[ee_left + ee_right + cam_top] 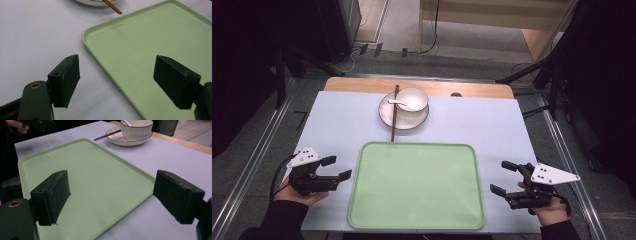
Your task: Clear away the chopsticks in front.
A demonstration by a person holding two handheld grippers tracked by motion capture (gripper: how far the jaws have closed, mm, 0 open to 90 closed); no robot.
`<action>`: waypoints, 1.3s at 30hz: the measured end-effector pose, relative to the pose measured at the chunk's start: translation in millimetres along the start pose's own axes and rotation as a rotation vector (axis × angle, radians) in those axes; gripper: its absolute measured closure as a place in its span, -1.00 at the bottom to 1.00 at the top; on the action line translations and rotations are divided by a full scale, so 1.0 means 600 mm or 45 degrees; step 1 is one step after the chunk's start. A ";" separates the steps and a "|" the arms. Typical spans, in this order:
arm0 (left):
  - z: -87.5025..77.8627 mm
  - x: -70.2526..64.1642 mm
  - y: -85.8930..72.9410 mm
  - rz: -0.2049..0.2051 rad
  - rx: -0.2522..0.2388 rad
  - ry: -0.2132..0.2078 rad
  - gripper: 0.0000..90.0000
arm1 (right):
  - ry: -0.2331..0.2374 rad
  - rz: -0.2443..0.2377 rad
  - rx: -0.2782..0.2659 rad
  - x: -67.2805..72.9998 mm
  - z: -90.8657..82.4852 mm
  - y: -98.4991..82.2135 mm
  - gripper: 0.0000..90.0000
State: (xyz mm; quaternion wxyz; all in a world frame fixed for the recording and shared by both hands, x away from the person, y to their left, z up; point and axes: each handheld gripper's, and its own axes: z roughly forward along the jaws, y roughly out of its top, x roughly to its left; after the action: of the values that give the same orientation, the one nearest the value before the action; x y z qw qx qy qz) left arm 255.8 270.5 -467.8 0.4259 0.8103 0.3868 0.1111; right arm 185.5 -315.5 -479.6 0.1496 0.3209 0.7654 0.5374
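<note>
Lying near-centre on the pale table cover [337, 125], the green tray [417, 185] was bare, which I judged made it the landing place for the tableware beyond it. At the far side, just past the tray's far rim, stood a white plate [387, 116] carrying a bowl [413, 100] with a spoon [397, 103] resting inside; a pair of chopsticks [394, 112] lay across the plate's left part, its near end close to the tray. The left gripper [337, 168] hovered just left of the tray, jaws spread and grasping nothing. The right gripper [504, 177] mirrored it just off the tray's right edge, likewise released and empty. Both pointed inward, apparently staged to reach the tray or the dishes. Nothing was touched.
</note>
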 end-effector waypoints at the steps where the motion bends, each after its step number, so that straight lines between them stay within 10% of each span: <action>1: 0.000 -0.001 0.000 0.005 -0.001 0.000 -0.50 | 0.002 0.000 -0.002 0.000 0.000 0.000 -0.67; 39: 0.044 -0.005 0.072 -0.142 0.114 -0.032 -0.26 | -0.030 0.046 -0.025 -0.008 -0.010 -0.008 -0.67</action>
State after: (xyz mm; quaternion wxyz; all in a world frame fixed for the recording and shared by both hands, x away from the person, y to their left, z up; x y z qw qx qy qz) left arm 290.2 237.9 -449.8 0.3997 0.8070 0.4306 0.0595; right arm 184.2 -324.1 -482.2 0.1522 0.3395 0.7524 0.5436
